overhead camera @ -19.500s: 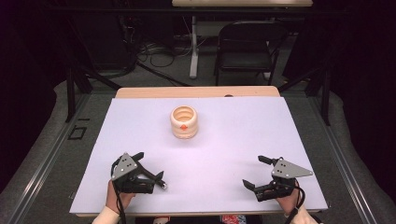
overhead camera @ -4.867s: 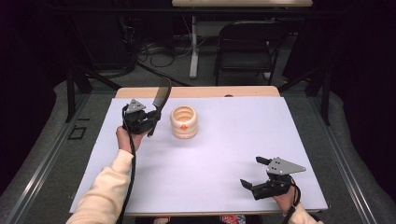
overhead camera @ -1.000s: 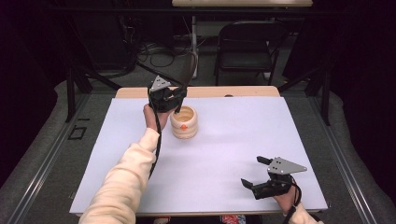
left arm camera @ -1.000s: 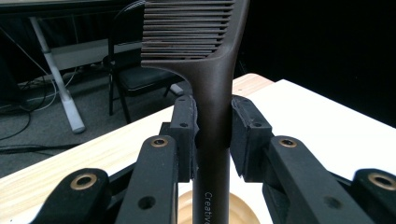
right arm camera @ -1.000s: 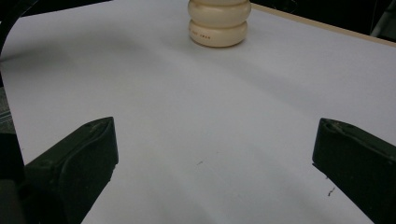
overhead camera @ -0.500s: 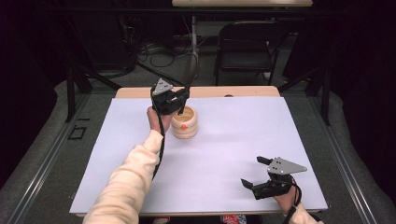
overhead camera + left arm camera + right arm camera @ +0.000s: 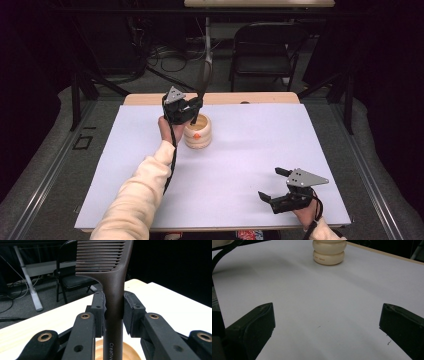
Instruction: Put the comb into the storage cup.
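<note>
**Comb held upright over the wooden holder**

At the near edge of the table [image 7: 150, 210], on the person's right, the right gripper [image 7: 276, 187] rests low over the white sheet, its two black jaws spread wide with nothing between them. In the right gripper view those jaws stand far apart at the bottom corners, bare white table between them, and the ribbed cream-coloured holder [image 7: 328, 252] sits well ahead near the far edge.

Farther out, a pale sleeve [image 7: 137, 192] stretches from the near left side toward the middle of the table. At its end the left gripper [image 7: 114, 311] is clamped on the handle of a dark brown comb [image 7: 113, 285], one pad pressed against each side of it. The comb stands nearly upright, teeth at the top, handle pointing down.

Directly under the handle, the left gripper view shows the round wooden mouth of the holder [image 7: 130, 352]. From the high view, the holder [image 7: 198, 135] stands on the far half of the sheet, with the left gripper just above its left rim and the comb [image 7: 204, 75] rising from it toward the dark background.
</note>
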Available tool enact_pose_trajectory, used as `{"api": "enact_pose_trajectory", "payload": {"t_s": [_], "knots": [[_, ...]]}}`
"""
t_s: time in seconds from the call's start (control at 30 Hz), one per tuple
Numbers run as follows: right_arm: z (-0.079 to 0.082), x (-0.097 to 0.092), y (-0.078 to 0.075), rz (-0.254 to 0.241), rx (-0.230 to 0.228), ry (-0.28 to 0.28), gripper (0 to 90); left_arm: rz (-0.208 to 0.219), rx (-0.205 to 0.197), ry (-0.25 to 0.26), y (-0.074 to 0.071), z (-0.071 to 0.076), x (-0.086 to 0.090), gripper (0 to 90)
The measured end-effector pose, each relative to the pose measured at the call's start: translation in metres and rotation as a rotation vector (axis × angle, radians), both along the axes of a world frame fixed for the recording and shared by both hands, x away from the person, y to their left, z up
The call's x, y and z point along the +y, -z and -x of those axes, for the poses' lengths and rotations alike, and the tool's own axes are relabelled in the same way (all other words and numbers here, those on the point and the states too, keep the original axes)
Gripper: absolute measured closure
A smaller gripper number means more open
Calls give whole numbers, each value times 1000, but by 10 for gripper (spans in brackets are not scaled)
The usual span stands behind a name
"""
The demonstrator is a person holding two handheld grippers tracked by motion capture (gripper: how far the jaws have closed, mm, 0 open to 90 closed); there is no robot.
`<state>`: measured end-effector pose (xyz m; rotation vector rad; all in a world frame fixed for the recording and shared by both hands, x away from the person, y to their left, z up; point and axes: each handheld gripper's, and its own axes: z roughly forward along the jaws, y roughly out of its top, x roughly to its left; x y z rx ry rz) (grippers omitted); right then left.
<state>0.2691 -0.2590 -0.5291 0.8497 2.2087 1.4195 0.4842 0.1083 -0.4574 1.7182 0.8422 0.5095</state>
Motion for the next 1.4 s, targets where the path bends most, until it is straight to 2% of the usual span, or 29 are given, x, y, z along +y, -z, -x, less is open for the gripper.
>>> {"api": "enact_pose_trajectory", "payload": {"t_s": [0.47, 1.07, 1.4], "knots": [[0, 0, 0, -3, 0, 2, 0, -18, 3, 5, 5, -1, -2, 726], [0, 0, 0, -2, -1, 2, 0, -14, 26, 1, 17, -1, 3, 725], [0, 0, 0, -4, 1, 3, 0, -41, 36, 14, 21, -1, 1, 725]]}}
